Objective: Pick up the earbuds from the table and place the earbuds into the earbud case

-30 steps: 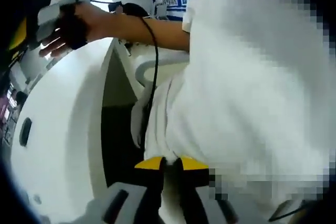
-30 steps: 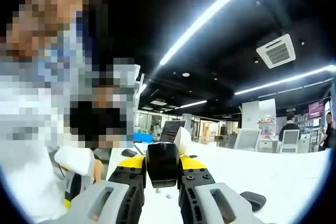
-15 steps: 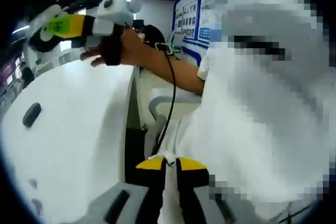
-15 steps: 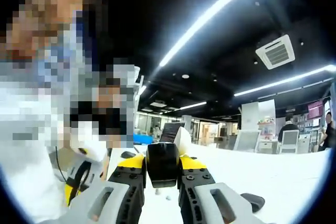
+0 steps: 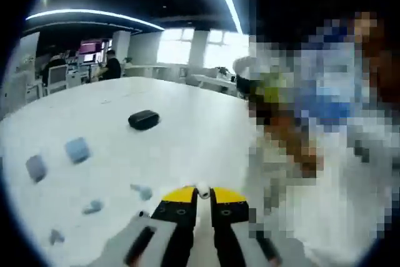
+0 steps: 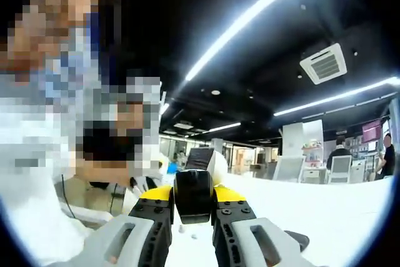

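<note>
Right claw [image 6: 193, 207] clamps the black earbud case [image 6: 193, 196] raised off the table [image 6: 337, 217], presumably presented for loading; left claw [image 5: 203, 197] pinches a small white earbud [image 5: 203, 188].

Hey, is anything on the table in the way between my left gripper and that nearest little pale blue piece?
Nothing visible. Bare white table lies between the left gripper and the nearest small pale blue piece. The black oval case sits farther back, and the two light blue blocks are off to the left.
</note>
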Motion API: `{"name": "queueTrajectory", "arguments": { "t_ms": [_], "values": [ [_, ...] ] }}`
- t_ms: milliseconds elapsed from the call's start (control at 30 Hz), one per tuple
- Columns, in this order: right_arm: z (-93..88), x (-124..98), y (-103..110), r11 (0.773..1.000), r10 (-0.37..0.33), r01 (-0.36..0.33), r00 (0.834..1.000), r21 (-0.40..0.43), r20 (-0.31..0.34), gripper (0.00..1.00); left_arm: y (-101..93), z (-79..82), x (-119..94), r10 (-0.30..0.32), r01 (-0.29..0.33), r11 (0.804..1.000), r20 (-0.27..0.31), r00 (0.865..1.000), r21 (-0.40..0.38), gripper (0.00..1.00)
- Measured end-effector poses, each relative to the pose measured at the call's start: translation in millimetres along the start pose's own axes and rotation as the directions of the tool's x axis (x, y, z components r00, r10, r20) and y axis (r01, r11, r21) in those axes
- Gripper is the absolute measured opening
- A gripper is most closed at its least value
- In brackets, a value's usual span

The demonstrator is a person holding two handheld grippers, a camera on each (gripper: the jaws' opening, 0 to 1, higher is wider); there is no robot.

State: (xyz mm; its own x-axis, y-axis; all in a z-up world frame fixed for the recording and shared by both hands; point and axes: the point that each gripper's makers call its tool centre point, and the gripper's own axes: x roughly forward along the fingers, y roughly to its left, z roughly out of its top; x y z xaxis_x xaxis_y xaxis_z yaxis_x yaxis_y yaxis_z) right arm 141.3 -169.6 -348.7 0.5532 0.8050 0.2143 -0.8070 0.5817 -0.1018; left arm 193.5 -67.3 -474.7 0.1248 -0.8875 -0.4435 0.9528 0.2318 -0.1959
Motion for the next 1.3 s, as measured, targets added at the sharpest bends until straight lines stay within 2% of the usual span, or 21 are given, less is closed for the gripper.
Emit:
{"name": "queueTrajectory", "arguments": {
  "t_ms": [167,433,500,567,667,700,733,767,800,867,900,933,967,1000,1033,1067,1100,1133,1167,1200,1300],
  "values": [
    [-1.1,-2,-2,1.000,-0.008,0.008,1.000,0.001,-0.002,0.22,15.2,-10.3,9,0.081,-0.080,0.996,-0.029,0.996,0.033,0.11],
    [-1.6,-1,0,1.000,-0.006,0.006,1.000,-0.009,-0.011,0.22,20.4,-18.2,14,0.138,-0.133,0.987,-0.057,0.989,0.088,0.11],
    [-1.2,-1,0,1.000,-0.004,0.004,1.000,-0.010,-0.011,0.22,16.6,-24.6,13,0.126,-0.115,0.988,-0.099,0.987,0.103,0.16],
    [-0.8,-1,-1,1.000,-0.005,0.005,1.000,-0.008,-0.010,0.22,15.9,-23.4,10,0.138,-0.125,0.985,-0.107,0.985,0.117,0.20],
    [-1.4,-1,-3,1.000,-0.008,0.007,1.000,-0.005,-0.012,0.22,14.9,-19.5,0,0.156,-0.126,0.973,-0.149,0.976,0.192,0.21],
    [-1.7,-1,-3,1.000,-0.008,0.008,1.000,-0.005,-0.014,0.22,16.2,-15.1,-4,0.185,-0.142,0.958,-0.157,0.970,0.249,0.21],
    [-2.1,-1,-3,1.000,-0.008,0.008,1.000,-0.004,-0.014,0.22,16.4,-9.3,-7,0.217,-0.155,0.932,-0.162,0.963,0.328,0.21],
    [-2.4,0,-3,1.000,-0.008,0.008,1.000,-0.004,-0.015,0.22,13.8,-3.5,-7,0.236,-0.144,0.887,-0.163,0.958,0.439,0.22],
    [-2.7,0,-3,1.000,-0.007,0.007,1.000,-0.004,-0.016,0.22,11.8,0.1,-8,0.267,-0.139,0.839,-0.176,0.947,0.526,0.23],
    [-2.8,1,-3,1.000,-0.006,0.006,1.000,-0.006,-0.018,0.22,-2.1,5.6,-3,0.302,-0.075,0.690,-0.192,0.934,0.720,0.23],
    [-2.7,1,-3,1.000,-0.006,0.006,1.000,-0.008,-0.019,0.22,-7.3,2.5,0,0.323,-0.044,0.637,-0.214,0.922,0.769,0.22],
    [-2.6,1,-3,1.000,-0.006,0.005,1.000,-0.009,-0.020,0.22,-12.9,-1.4,4,0.338,0.001,0.567,-0.235,0.911,0.824,0.22],
    [-2.3,1,-2,1.000,-0.005,0.005,1.000,-0.010,-0.020,0.22,-15.3,-5.0,8,0.367,0.040,0.485,-0.245,0.897,0.874,0.20],
    [-2.0,1,-2,1.000,-0.005,0.004,1.000,-0.010,-0.019,0.22,-17.5,-9.2,11,0.378,0.073,0.443,-0.260,0.889,0.893,0.18],
    [-1.4,0,-2,1.000,-0.004,0.004,1.000,-0.010,-0.017,0.22,-17.1,-17.9,15,0.409,0.119,0.393,-0.289,0.866,0.912,0.18],
    [-1.0,0,-2,1.000,-0.003,0.003,1.000,-0.009,-0.016,0.22,-16.2,-24.7,19,0.427,0.155,0.370,-0.315,0.848,0.916,0.18],
    [-0.9,0,-1,1.000,-0.002,0.002,1.000,-0.009,-0.016,0.22,-15.2,-29.0,20,0.439,0.172,0.370,-0.335,0.834,0.913,0.18],
    [-0.8,0,-1,1.000,-0.002,0.001,1.000,-0.009,-0.016,0.22,-11.9,-31.2,22,0.455,0.188,0.356,-0.345,0.821,0.915,0.18],
    [-0.7,-1,-1,1.000,0.000,0.000,1.000,-0.010,-0.017,0.22,-10.3,-31.1,23,0.467,0.195,0.342,-0.346,0.814,0.919,0.17],
    [-0.6,-1,-1,1.000,0.000,-0.001,1.000,-0.010,-0.017,0.22,-8.9,-31.8,24,0.469,0.203,0.342,-0.354,0.809,0.917,0.17],
    [0.9,-2,0,1.000,0.007,-0.007,1.000,-0.011,-0.014,0.22,-5.2,-28.4,25,0.477,0.211,0.359,-0.373,0.796,0.909,0.17]
  ]
}}
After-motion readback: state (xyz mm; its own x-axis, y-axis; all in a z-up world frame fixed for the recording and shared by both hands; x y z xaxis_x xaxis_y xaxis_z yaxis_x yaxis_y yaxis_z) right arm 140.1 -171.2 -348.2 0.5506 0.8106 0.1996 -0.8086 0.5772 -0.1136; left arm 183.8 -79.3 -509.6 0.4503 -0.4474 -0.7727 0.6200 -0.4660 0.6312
